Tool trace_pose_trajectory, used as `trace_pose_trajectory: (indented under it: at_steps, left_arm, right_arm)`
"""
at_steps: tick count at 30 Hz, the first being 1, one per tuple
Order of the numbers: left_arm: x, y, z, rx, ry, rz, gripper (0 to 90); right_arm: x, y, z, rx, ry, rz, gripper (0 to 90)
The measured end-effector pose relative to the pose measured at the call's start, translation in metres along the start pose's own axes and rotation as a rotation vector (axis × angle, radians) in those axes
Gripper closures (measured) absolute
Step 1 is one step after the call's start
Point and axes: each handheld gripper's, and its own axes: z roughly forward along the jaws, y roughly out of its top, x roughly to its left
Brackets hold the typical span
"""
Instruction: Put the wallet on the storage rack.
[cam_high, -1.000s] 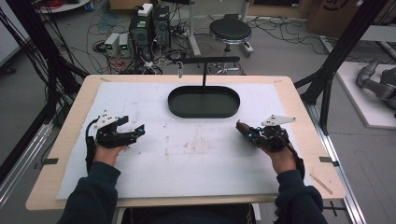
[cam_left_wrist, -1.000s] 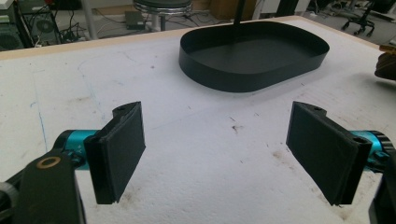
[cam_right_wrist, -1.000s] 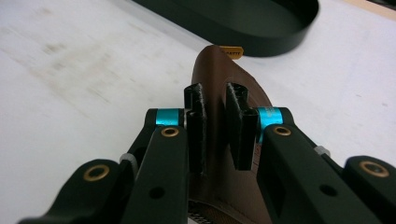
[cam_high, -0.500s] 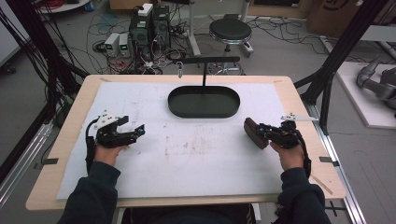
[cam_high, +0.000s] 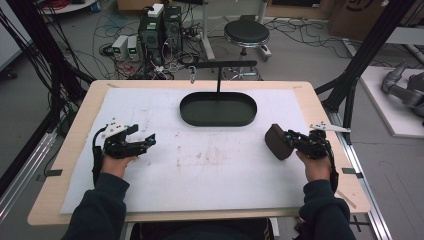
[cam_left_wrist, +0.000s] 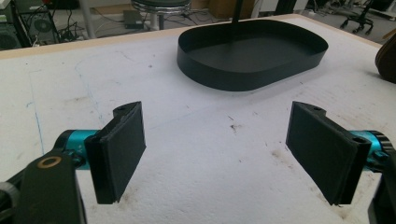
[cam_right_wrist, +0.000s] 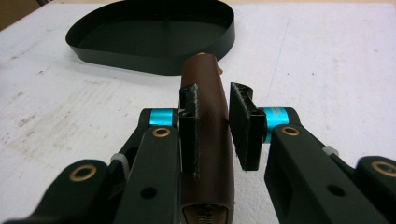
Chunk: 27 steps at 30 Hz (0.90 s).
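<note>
On the right side of the worktop (cam_high: 150, 112), the right tool (cam_high: 286, 141) has a brown leather-like case (cam_high: 276, 142) between its jaws. In the right gripper view the case (cam_right_wrist: 205, 126) stands on edge in the gap: one pad lies against its side, while a thin gap shows between the other pad and the case, so the jaws have just been opening and the grip is loosening rather than pressing from both sides. The case points from the tool toward the black oval tray (cam_high: 218, 109), which sits at the far middle of the worktop with a thin black post rising from its far rim; case and tray are apart, with bare white surface between them. The same tray (cam_right_wrist: 149, 35) shows beyond the tip of the case in the right gripper view. On the left side of the worktop, the left tool (cam_high: 146, 143) rests low over the white sheet, well apart from the case and the tray. The left gripper view shows its two black pads standing wide apart with nothing between them but stained white surface, the tray (cam_left_wrist: 252, 58) farther ahead and an edge of the brown case (cam_left_wrist: 387, 60) at the right border. Both of the person's forearms, in dark sleeves, come in from the near edge.
</note>
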Motion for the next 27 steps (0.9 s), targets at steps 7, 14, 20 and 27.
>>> trace_pose_trajectory:
  at_steps: [7, 14, 20, 27]
  left_arm:
    - [0.000, 0.000, 0.000, 0.002, 0.003, 0.002, 19.7]
    - [0.000, 0.000, -0.001, -0.001, 0.003, 0.004, 19.7]
    - [0.000, 0.000, 0.000, -0.002, 0.003, 0.003, 19.7]
    - [-0.001, 0.000, 0.000, 0.001, 0.001, 0.006, 19.7]
  right_arm:
    - [0.001, 0.000, -0.001, -0.006, 0.007, -0.012, 69.9]
    - [0.006, 0.002, -0.003, -0.078, -0.021, -0.072, 43.3]
    - [0.013, 0.000, 0.011, -0.025, -0.046, -0.171, 29.1]
    - [0.017, -0.004, 0.027, 0.071, -0.068, -0.220, 29.2]
